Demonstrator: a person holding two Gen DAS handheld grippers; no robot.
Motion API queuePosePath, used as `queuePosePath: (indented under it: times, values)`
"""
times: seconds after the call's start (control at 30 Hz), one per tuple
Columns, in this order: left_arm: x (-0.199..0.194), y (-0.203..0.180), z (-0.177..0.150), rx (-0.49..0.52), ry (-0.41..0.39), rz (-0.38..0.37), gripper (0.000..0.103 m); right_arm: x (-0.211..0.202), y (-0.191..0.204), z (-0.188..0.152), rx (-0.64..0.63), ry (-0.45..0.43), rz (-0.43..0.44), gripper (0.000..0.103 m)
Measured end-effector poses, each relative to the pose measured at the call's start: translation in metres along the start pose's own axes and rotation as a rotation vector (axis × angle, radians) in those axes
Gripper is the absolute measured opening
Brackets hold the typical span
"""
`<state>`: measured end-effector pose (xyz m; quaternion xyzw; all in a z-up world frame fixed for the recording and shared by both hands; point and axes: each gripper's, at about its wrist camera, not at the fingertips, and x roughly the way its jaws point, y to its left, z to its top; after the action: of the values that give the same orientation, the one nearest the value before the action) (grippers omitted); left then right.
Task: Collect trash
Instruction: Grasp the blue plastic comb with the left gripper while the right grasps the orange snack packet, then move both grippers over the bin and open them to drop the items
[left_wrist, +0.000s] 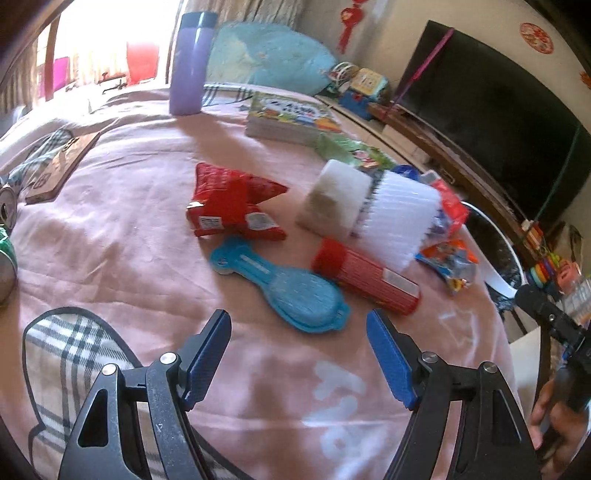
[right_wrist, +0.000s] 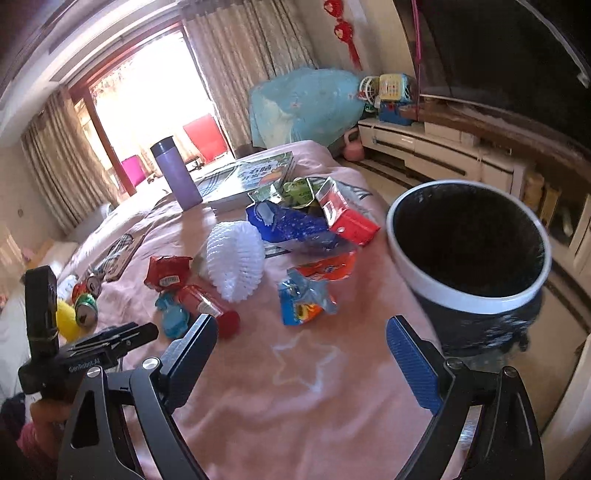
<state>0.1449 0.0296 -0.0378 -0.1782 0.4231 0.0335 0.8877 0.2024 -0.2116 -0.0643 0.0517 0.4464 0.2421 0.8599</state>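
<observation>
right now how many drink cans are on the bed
3, clustered at the blanket's left edge: red can, green can, another can nearest the yellow object. More may be hidden.

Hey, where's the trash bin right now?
The trash bin stands at the right edge of the pink bedspread in the right wrist view, just right of the orange snack wrapper; the left wrist view shows only its rim.

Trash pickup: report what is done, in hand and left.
Done: nothing that shows; the bin looks dark inside, contents unclear. In hand: nothing; left gripper and right gripper both hover open and empty. Left: red wrapper, orange packet, blue bag, red carton, cans.
</observation>
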Motion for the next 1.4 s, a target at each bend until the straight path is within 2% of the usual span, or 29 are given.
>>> queuePosePath:
  times: [0.2,0.27,0.33,0.37,0.4,0.43,0.47,0.53,0.7,0.8,0.83,0.9,1.17,1.4]
  values:
    - [0.021,0.010,0.014,-0.093,0.029,0.010,0.074,0.040,-0.002,0.007,0.030,0.012,-0.023,0.092]
    - [0.028,0.011,0.020,-0.106,0.024,0.008,0.073,0.053,-0.007,0.009,0.044,0.029,-0.032,0.088]
    - [0.034,0.008,0.025,-0.095,0.016,0.020,0.058,0.063,-0.011,0.012,0.057,0.040,-0.042,0.083]
    - [0.036,0.006,0.025,-0.079,0.017,0.031,0.055,0.067,-0.013,0.014,0.060,0.042,-0.050,0.081]
    - [0.037,0.002,0.025,-0.057,0.010,0.038,0.051,0.071,-0.014,0.015,0.060,0.047,-0.059,0.077]
    - [0.040,0.000,0.024,-0.038,0.009,0.034,0.038,0.075,-0.015,0.016,0.060,0.053,-0.064,0.068]
    - [0.042,-0.002,0.024,-0.026,0.013,0.030,0.036,0.079,-0.016,0.016,0.060,0.062,-0.066,0.062]
    - [0.042,-0.006,0.020,-0.004,0.007,0.020,0.028,0.084,-0.018,0.014,0.063,0.086,-0.063,0.030]
    - [0.034,-0.004,0.011,0.054,0.009,-0.019,0.027,0.074,-0.014,0.010,0.034,0.067,-0.046,0.009]
    - [0.023,-0.002,0.006,0.081,0.004,-0.026,0.026,0.062,-0.012,0.003,0.035,0.056,-0.023,0.009]
    - [0.019,-0.002,0.003,0.085,0.003,-0.029,0.016,0.058,-0.011,0.002,0.034,0.053,-0.019,0.009]
    - [0.009,-0.001,0.000,0.080,0.006,-0.055,0.014,0.050,-0.012,-0.001,0.038,0.045,-0.004,0.009]
    - [-0.022,-0.035,-0.010,0.156,-0.027,-0.119,0.013,0.012,-0.018,-0.005,0.052,-0.010,0.030,0.009]
    - [-0.027,-0.073,-0.008,0.241,-0.038,-0.191,0.013,-0.015,-0.029,-0.005,0.069,-0.054,0.020,0.009]
